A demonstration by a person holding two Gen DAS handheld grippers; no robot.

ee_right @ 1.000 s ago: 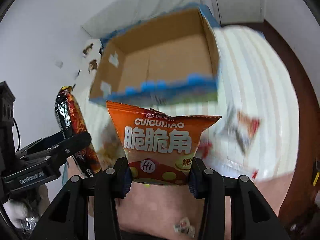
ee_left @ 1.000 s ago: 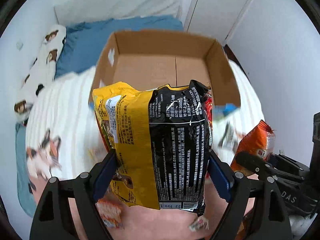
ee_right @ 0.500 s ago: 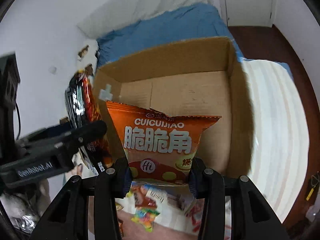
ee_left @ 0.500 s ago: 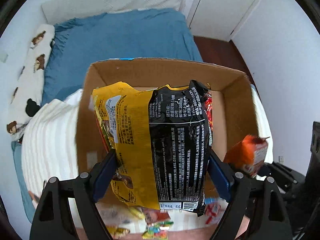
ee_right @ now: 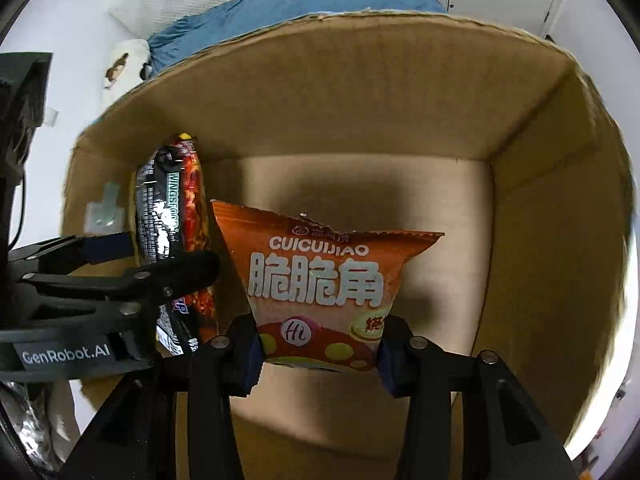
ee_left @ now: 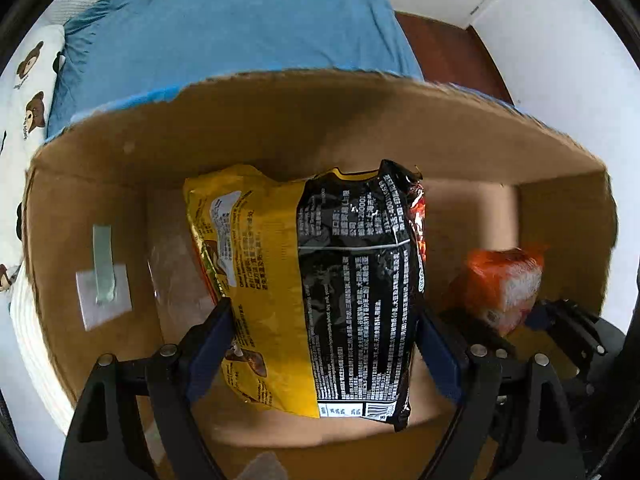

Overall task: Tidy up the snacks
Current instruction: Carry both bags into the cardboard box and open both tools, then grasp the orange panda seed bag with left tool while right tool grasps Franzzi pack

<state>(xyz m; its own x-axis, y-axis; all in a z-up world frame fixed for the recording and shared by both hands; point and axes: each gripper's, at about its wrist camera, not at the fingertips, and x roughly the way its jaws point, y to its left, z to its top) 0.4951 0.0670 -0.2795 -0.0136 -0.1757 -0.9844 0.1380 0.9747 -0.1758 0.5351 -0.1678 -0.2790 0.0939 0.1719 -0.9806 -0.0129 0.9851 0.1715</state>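
Cardboard box [ee_left: 280,120] walls surround both grippers: left fingers [ee_left: 208,336] clamp the yellow-black packet [ee_left: 320,280], right fingers [ee_right: 248,352] opening around the orange bag [ee_right: 320,272].

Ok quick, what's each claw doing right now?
Left gripper: closed on the yellow-black bag.
Right gripper: jaws opening, orange bag between them, pads touching it.

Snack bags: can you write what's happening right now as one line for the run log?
left hand-held gripper: shut on yellow-and-black bag | right hand-held gripper: jaws opening, orange bag between them | both bags inside cardboard box
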